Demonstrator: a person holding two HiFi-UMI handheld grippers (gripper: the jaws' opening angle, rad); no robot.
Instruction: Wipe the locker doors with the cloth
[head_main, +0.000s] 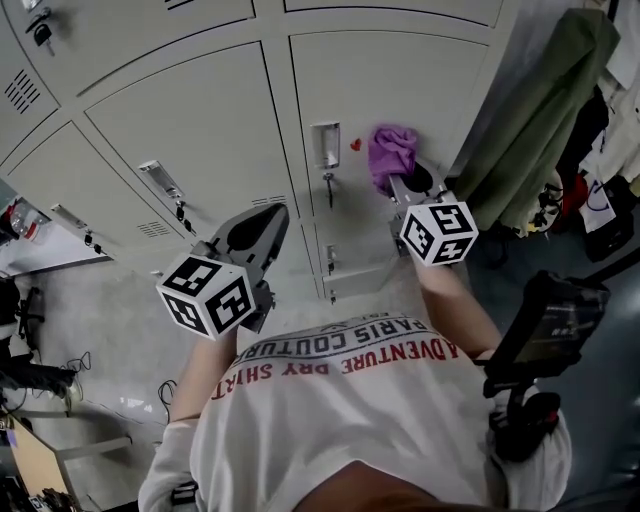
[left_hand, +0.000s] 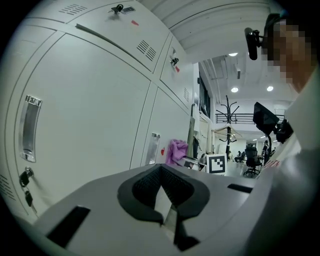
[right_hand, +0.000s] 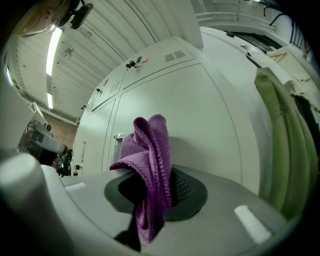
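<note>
A bunched purple cloth (head_main: 392, 152) sticks out of my right gripper (head_main: 405, 182), whose jaws are shut on it. In the right gripper view the cloth (right_hand: 150, 165) stands up between the dark pads, in front of a pale grey locker door (right_hand: 205, 115). It sits by that door (head_main: 410, 80), right of the handle recess (head_main: 325, 144); whether it touches the door I cannot tell. My left gripper (head_main: 268, 222) hovers lower left, before the neighbouring door (head_main: 200, 130). Its pads (left_hand: 150, 187) meet with nothing between them. The cloth (left_hand: 176, 150) also shows in the left gripper view.
Green and dark coats (head_main: 535, 110) hang right of the lockers. A black device on a stand (head_main: 550, 320) is at my right side. Keys hang from locks (head_main: 328, 186) under the handles. A red heart sticker (head_main: 355, 144) marks the right door. Cables lie on the floor (head_main: 80, 360) at left.
</note>
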